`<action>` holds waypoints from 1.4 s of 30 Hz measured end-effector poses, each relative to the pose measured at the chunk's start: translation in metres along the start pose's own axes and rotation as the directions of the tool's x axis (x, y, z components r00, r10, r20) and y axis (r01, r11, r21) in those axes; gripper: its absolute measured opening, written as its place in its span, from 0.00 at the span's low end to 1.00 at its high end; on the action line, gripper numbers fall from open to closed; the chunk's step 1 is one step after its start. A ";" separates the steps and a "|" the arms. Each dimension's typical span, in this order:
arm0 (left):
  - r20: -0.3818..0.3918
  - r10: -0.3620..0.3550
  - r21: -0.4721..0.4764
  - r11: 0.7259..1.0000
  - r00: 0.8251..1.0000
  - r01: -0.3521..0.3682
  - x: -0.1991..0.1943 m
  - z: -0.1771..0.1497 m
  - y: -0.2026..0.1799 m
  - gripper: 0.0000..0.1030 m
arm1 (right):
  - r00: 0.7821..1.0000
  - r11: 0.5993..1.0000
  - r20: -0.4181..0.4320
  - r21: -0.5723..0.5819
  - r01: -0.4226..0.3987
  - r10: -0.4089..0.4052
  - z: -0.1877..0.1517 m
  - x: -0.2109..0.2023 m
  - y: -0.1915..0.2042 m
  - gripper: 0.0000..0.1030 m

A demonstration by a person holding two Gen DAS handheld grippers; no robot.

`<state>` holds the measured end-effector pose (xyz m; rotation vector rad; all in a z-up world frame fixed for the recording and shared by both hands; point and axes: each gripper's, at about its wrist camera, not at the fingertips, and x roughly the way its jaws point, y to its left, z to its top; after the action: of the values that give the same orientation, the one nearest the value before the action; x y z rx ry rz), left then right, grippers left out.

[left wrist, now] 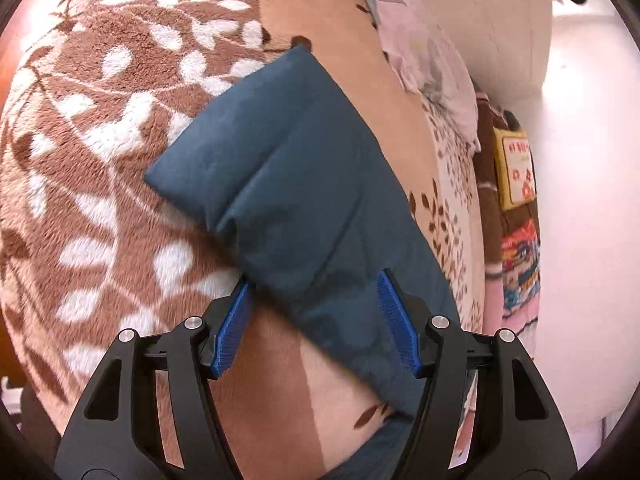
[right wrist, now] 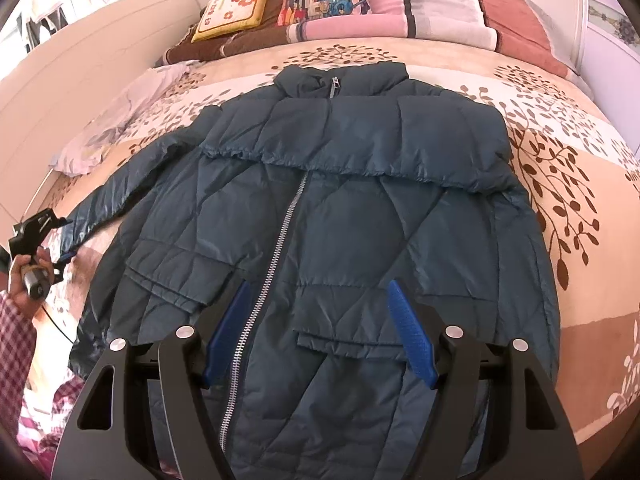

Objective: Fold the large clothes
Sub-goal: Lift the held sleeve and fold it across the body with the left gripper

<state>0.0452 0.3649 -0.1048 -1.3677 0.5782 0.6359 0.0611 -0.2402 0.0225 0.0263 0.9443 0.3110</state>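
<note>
A dark blue quilted jacket (right wrist: 352, 208) lies flat on the bed, front up and zipped, with its collar (right wrist: 340, 80) at the far end. My right gripper (right wrist: 319, 284) hovers over the lower front beside the zipper, open and holding nothing. The jacket's left sleeve (right wrist: 120, 200) stretches out toward the picture's left, where a hand holds my left gripper (right wrist: 60, 240) at the cuff. In the left wrist view the sleeve (left wrist: 288, 184) runs diagonally across the blanket, and my left gripper (left wrist: 316, 284) stands open above it. Its pads (left wrist: 394, 320) do not press on the fabric.
The bed is covered by a beige blanket with brown leaves (right wrist: 560, 184), fluffier brown and white in the left wrist view (left wrist: 100, 160). Pillows and a yellow cushion (right wrist: 232, 12) line the head end. A pale crumpled cloth (right wrist: 120, 120) lies by the white wall. A checked sleeve (right wrist: 16, 344) shows at the left.
</note>
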 end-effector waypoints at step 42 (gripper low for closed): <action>-0.462 -0.030 0.857 0.244 0.886 0.455 -0.007 -0.417 -0.294 0.04 | 0.994 0.951 0.100 0.309 0.006 -0.039 -0.035 -0.030 -0.140 0.67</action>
<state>0.2451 -0.0764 0.0571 -0.3126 0.8189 -0.3185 0.0522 -0.3865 0.0037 0.3159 0.8801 0.1366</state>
